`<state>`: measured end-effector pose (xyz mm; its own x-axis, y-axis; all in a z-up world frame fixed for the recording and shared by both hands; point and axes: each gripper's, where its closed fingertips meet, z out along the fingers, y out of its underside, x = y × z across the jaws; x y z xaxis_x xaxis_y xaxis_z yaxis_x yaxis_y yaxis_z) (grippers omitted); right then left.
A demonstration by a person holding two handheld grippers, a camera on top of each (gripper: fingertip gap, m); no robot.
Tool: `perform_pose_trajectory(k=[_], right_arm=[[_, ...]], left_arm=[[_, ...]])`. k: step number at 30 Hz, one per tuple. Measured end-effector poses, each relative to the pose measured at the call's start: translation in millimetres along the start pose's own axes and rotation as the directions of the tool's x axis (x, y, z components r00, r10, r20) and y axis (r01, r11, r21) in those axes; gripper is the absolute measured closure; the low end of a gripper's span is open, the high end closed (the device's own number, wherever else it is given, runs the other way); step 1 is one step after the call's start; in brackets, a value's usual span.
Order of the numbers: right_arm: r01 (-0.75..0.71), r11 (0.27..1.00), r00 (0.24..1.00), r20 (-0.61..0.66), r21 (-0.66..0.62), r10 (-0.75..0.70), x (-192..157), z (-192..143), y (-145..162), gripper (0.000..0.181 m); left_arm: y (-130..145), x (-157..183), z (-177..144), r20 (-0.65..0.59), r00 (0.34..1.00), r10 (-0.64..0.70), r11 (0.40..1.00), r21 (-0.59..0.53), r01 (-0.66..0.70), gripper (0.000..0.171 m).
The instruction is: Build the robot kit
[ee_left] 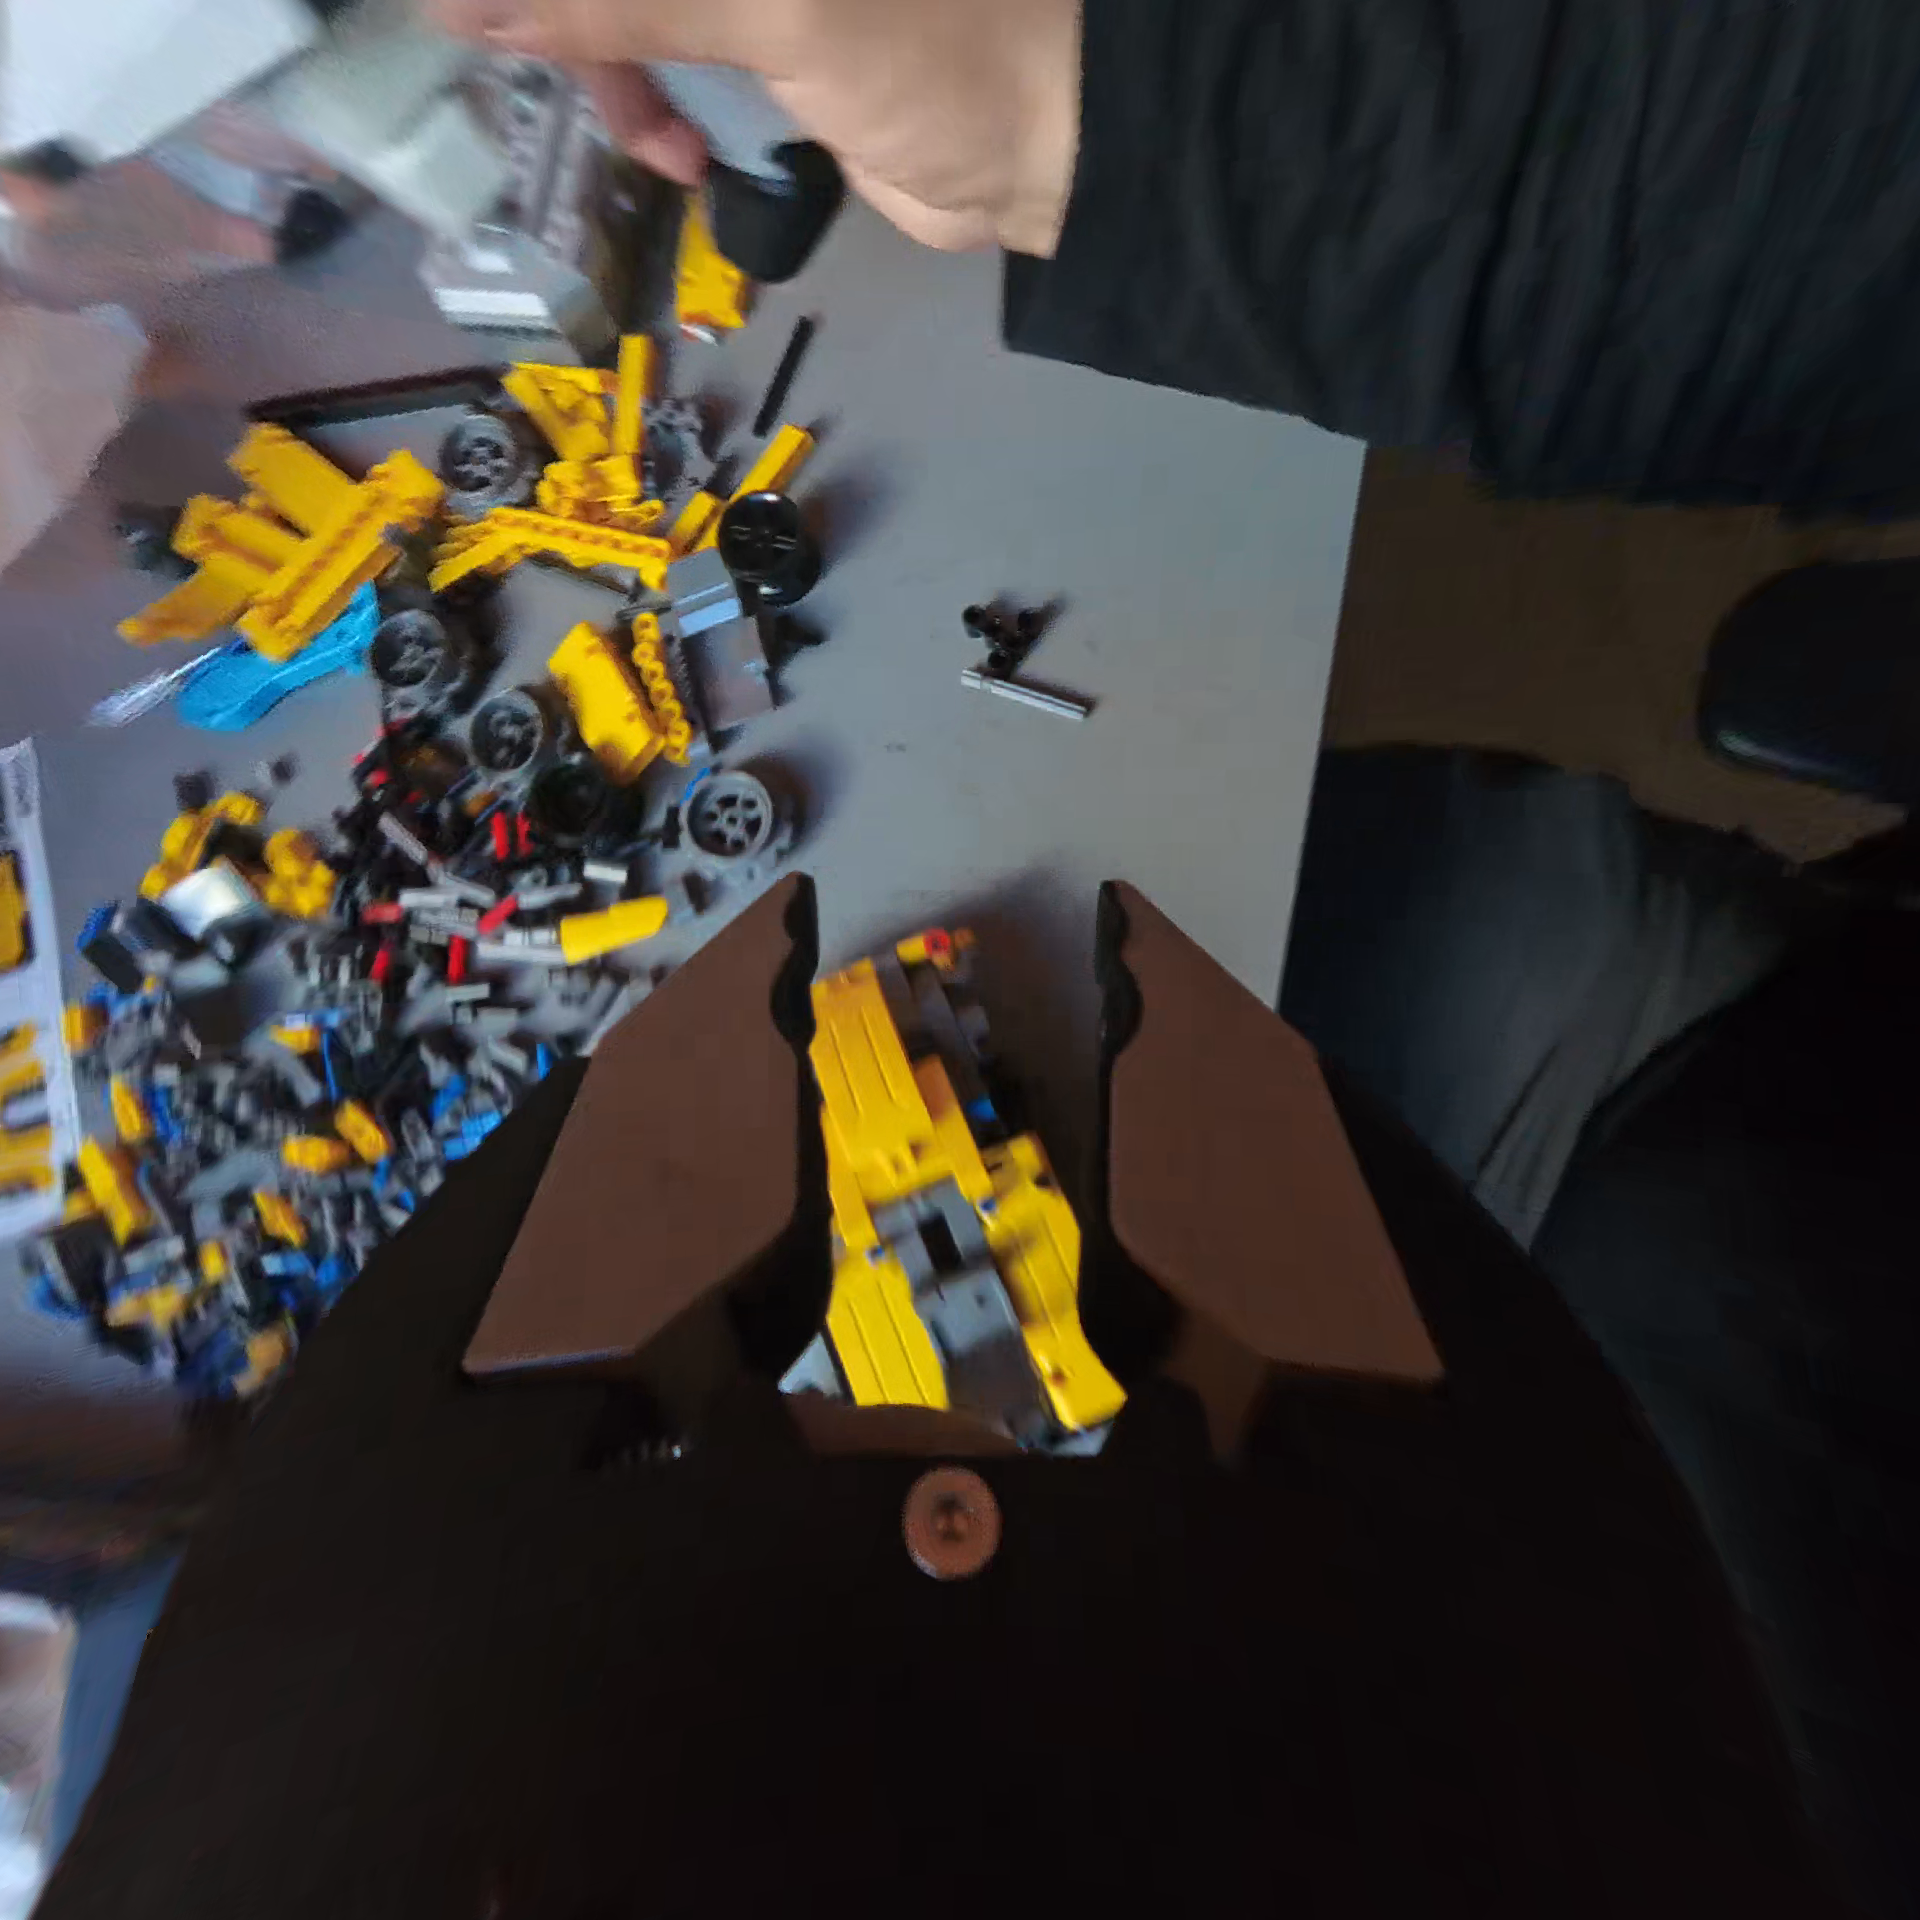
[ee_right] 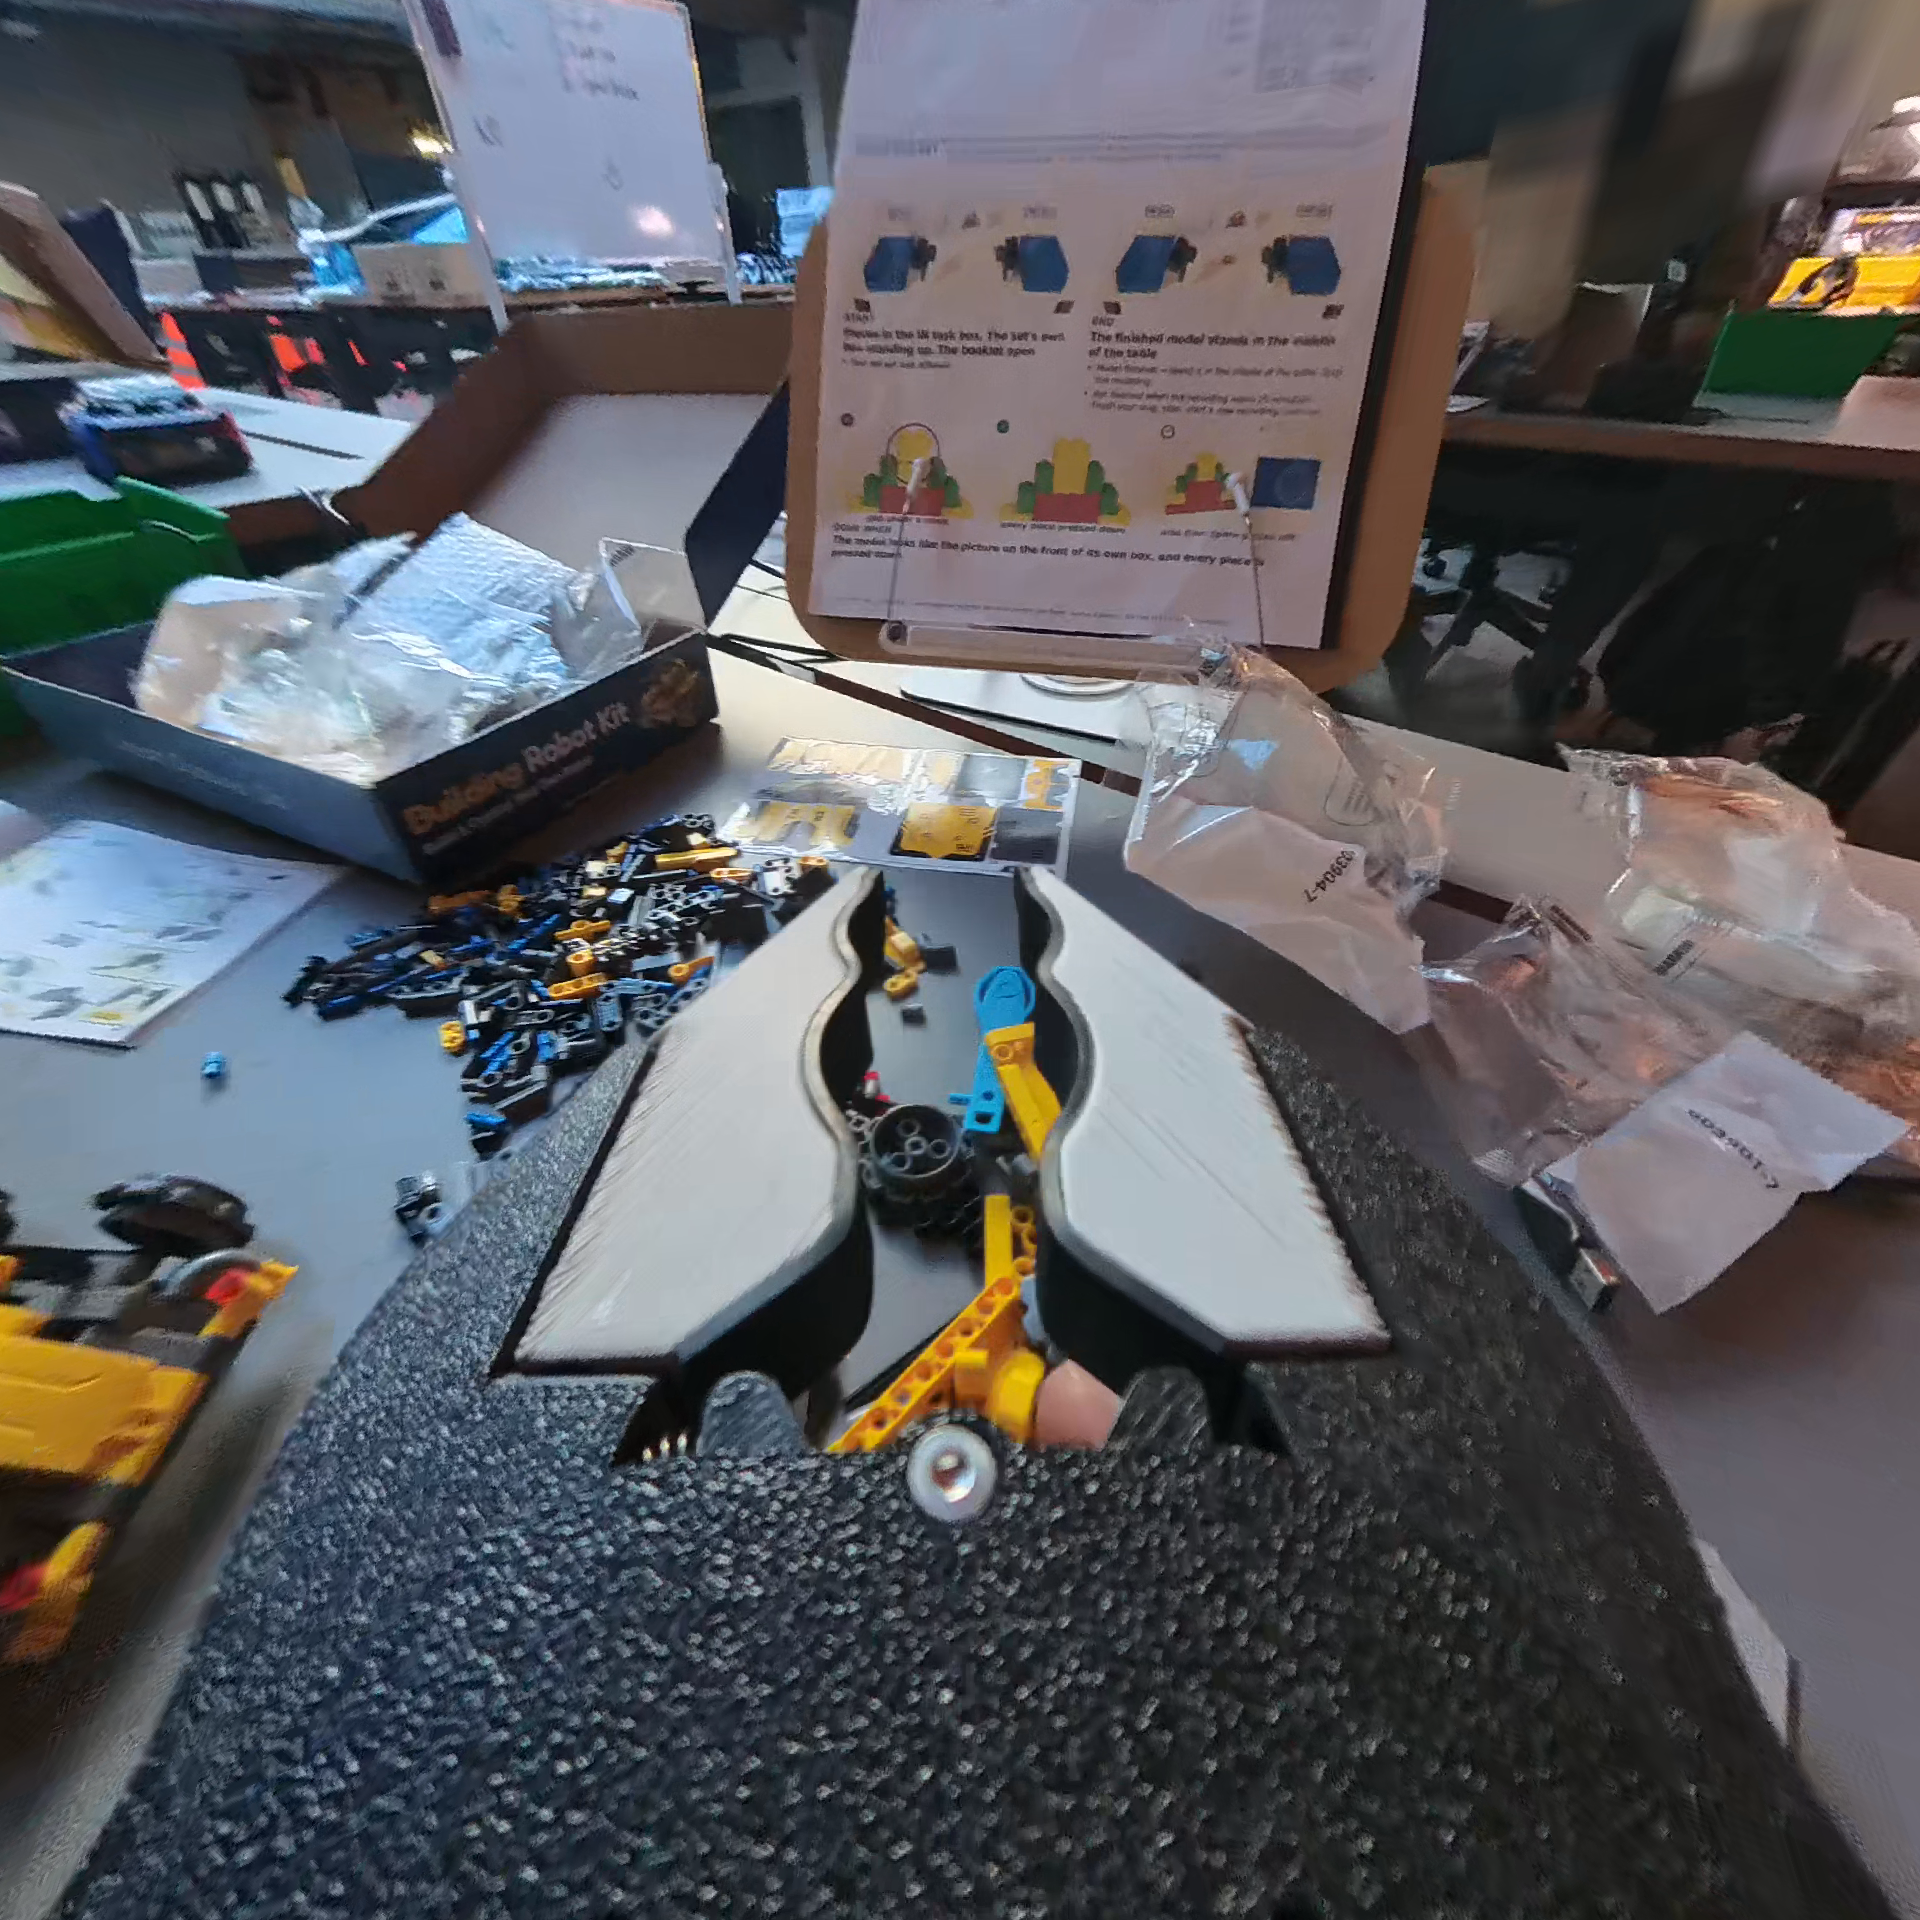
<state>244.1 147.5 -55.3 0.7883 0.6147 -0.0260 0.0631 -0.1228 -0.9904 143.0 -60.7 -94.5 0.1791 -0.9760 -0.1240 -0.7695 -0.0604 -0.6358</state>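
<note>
Left gripper (ee_left: 951, 935): fingers spread, a yellow-and-grey brick model (ee_left: 940, 1174) sits in the gap between them, close to the left finger; cannot tell whether either finger is touching it. Model is over the near edge of the grey bench (ee_left: 1091, 520). Left of the fingers is a loose pile of small parts (ee_left: 312, 1039) in black, grey, blue, red and yellow. Beyond that, bigger yellow beams (ee_left: 301, 540), grey wheel hubs (ee_left: 732, 816), a black tyre (ee_left: 764, 540) and a blue curved piece (ee_left: 281, 665). A few black pins and a grey axle (ee_left: 1013, 665) lie apart to the right. A hand (ee_left: 883, 104) at the top of the left wrist view is on the other gripper, blurred.

Right gripper (ee_right: 951, 894): fingers apart with a narrow wavy gap, pinching nothing visible. Through the gap: a black wheel hub (ee_right: 920, 1143), a blue piece (ee_right: 997, 1029) and yellow beams (ee_right: 987, 1320) on the bench below. A fingertip (ee_right: 1075, 1403) shows at the base of the gap. Left of the fingers is the small-parts pile (ee_right: 551, 977), with an open kit box (ee_right: 416, 758) holding plastic bags behind it and an instruction booklet (ee_right: 125, 925) at far left. Sticker sheet (ee_right: 914, 810) just ahead of the tips, a printed sheet on a stand (ee_right: 1112, 343) behind it. Crumpled clear bags (ee_right: 1558, 935) to the right. The yellow model (ee_right: 94, 1392) is at the left edge, blurred
</note>
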Motion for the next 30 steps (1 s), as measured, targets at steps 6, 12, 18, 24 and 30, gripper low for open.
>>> perform_pose_trajectory(k=[6,12,18,24,30], right_arm=[[0.011,1.000,0.999,0.035,-0.012,-0.011,-51.4,-40.5,-11.1,0.155],[-0.016,0.999,0.990,0.142,-0.037,0.021,-141.6,-54.4,-12.0,0.155],[-0.094,0.996,0.925,0.369,0.000,0.087,-244.7,-42.7,-45.3,0.155],[0.071,0.994,0.911,0.411,-0.084,-0.030,-295.4,-28.6,-29.5,0.152],[0.002,0.999,0.889,0.457,-0.054,0.023,-318.6,-24.6,-25.4,0.148]], left_arm=[[75.8,35.3,-79.3,0.056,0.972,-0.227,0.950,0.235,0.208,0.121],[172.5,84.6,-93.4,0.041,0.931,-0.364,0.903,0.263,0.341,0.122],[223.9,97.3,-89.7,0.070,0.873,-0.483,0.846,0.292,0.445,0.123],[238.8,95.6,-82.7,0.099,0.835,-0.541,0.798,0.373,0.473,0.127],[258.9,87.7,-73.7,0.224,0.842,-0.491,0.855,0.308,0.417,0.126]])
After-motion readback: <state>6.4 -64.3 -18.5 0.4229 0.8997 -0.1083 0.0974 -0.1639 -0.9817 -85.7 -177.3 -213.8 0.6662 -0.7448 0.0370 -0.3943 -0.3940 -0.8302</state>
